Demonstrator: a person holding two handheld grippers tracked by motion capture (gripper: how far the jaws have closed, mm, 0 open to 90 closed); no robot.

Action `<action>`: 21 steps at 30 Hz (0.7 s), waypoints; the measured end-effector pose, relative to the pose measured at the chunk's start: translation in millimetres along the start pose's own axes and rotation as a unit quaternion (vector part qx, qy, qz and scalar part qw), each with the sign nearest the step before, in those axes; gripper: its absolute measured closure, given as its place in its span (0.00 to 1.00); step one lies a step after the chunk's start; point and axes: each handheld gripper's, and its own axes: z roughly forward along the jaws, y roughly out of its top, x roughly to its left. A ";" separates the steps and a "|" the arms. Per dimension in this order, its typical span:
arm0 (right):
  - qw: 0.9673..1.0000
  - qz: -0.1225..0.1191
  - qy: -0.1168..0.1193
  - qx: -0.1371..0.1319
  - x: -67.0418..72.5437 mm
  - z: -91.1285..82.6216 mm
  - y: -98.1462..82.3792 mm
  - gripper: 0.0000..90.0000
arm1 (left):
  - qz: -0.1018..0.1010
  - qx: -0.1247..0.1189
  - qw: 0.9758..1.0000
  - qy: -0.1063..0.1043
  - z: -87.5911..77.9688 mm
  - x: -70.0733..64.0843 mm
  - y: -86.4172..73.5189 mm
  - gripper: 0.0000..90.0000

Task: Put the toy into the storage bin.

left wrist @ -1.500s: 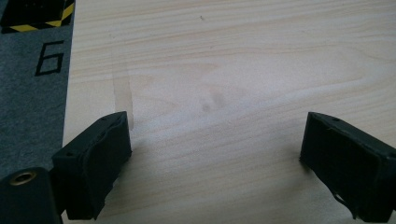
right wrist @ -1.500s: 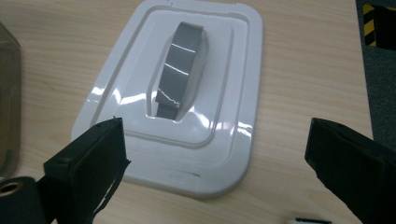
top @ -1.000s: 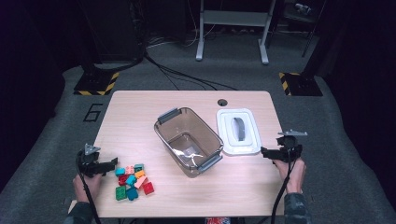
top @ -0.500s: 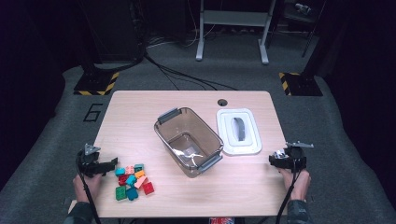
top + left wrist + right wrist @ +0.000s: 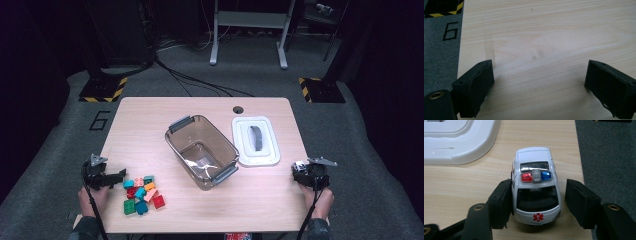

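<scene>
I am looking along my right tongs [image 5: 537, 202] at a small white toy ambulance [image 5: 535, 185] standing on its wheels on the desk [image 5: 461, 187], close to the desk's right edge and just off the near right corner of the white lid [image 5: 461, 142]. The toy car is sitting between the jaws, nose toward me, with its red and blue roof lights facing up. The jaws have just been closing on it: the left one is touching the car's side, while a narrow gap is still showing between the right one and the car, so the tongs are not yet clamping it.

From the high view, the right tongs [image 5: 304, 172] are sitting at the desk's right edge, just off the lid's [image 5: 256, 141] near corner. The clear plastic bin [image 5: 201, 151] is standing left of the lid, at the desk's middle. My left tongs [image 5: 118, 176] are resting far left of the lid, just beside a heap of coloured blocks [image 5: 141, 193]. In the left gripper view their jaws are standing wide apart over bare wood, holding nothing.
</scene>
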 end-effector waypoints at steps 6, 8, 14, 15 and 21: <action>1.000 -0.015 -0.010 -0.012 5.9 -3.0 -1.8 0.53 | 0.000 0.000 1.000 0.000 0.0 0.0 0.0 0.09; 1.000 -0.014 -0.010 -0.019 6.0 -5.5 -0.9 0.53 | 0.000 0.000 1.000 0.000 0.0 0.0 0.0 0.09; 1.000 -0.016 -0.003 -0.027 7.6 -15.3 10.8 0.54 | 0.000 0.000 1.000 0.000 0.0 0.0 0.0 0.09; 0.999 -0.016 0.000 -0.030 7.0 -16.0 12.8 0.54 | 0.000 0.000 1.000 0.000 0.0 0.0 0.0 0.09; 0.999 -0.015 0.021 -0.032 7.2 -24.7 26.6 0.54 | 0.000 0.000 1.000 0.000 0.0 0.0 0.0 0.09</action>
